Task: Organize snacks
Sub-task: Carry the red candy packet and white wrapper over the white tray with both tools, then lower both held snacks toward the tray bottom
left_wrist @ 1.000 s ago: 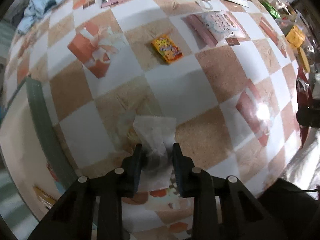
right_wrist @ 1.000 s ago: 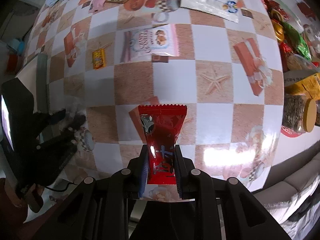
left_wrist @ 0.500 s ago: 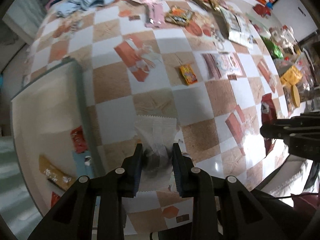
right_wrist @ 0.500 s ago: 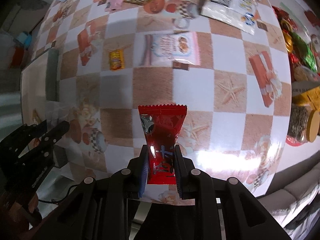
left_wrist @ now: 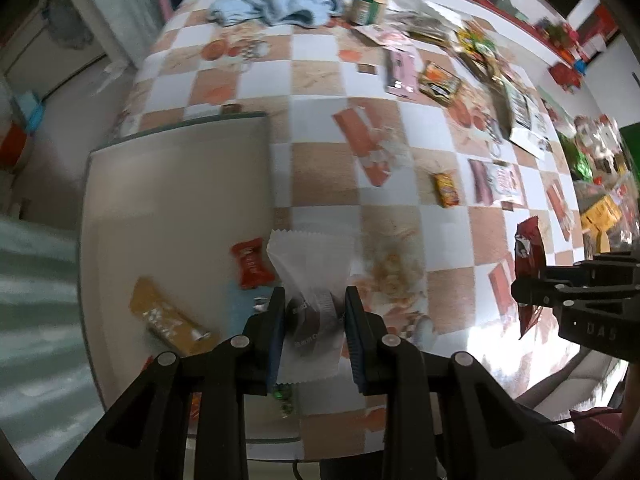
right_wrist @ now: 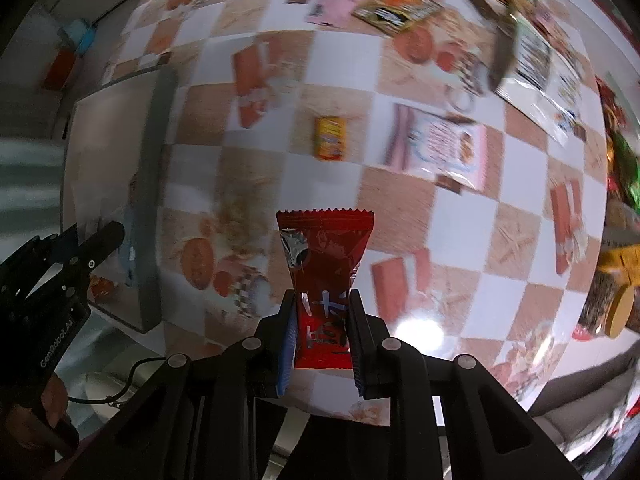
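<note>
Snacks fill both your grippers: left gripper [left_wrist: 315, 308] jaws pinch a white packet [left_wrist: 310, 276] above the grey tray's [left_wrist: 176, 184] edge, and right gripper [right_wrist: 322, 316] jaws pinch a red packet [right_wrist: 325, 264] over the checkered bench [right_wrist: 400, 216].

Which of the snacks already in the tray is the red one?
The small red twist-wrapped candy, lying in the tray just left of the white packet in the left tongs. The long bar beside it is golden-brown.
</note>
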Demonstrator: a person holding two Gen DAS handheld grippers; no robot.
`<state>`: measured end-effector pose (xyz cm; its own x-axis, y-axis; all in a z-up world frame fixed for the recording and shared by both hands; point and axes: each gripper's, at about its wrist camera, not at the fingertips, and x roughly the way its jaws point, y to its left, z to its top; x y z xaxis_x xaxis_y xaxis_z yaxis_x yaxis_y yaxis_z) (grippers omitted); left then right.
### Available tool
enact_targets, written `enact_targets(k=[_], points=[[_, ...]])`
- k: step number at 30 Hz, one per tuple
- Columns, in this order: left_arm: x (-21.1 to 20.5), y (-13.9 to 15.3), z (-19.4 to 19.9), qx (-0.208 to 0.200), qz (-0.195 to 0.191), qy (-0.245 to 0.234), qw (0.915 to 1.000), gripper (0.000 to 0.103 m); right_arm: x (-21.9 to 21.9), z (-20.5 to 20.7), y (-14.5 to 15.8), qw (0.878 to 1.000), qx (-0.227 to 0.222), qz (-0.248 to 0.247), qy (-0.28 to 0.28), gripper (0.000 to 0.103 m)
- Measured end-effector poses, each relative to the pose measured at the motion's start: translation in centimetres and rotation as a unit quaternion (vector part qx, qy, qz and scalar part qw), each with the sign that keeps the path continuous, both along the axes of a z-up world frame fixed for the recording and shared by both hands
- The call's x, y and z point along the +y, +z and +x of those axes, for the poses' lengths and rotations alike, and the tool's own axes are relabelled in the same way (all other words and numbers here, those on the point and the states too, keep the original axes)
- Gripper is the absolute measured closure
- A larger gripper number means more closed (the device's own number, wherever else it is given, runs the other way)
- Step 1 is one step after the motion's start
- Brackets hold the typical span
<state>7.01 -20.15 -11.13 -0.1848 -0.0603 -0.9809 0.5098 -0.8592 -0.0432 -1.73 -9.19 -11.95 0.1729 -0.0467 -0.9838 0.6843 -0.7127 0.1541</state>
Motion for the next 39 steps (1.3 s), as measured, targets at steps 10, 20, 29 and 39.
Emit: enact_targets(k=[10, 20, 29, 39], points=[[-3.3, 0.4, 3.0, 0.004, -0.004, 0.047, 0.9989, 0.073, -4.9, 1.7, 1.2, 0.999, 0.007, -0.009, 0.052, 0.078], [-6.4, 0.5, 5.3, 0.003, -0.009, 0.088, 0.9961, 0.073, -10.5, 4.2, 2.3, 0.994, 0.013, -0.024, 0.109, 0.078], [-8.7, 0.3, 6.8, -0.003, -0.014, 0.117, 0.993, 0.073, -15.1, 6.3, 2.3, 0.989, 0.014, -0.034, 0.147, 0.078], [-10.3, -0.4, 7.4, -0.013, -0.014, 0.14, 0.9899, 0.073, -18.2, 8.0, 2.2, 0.984, 0.013, -0.041, 0.174, 0.078]])
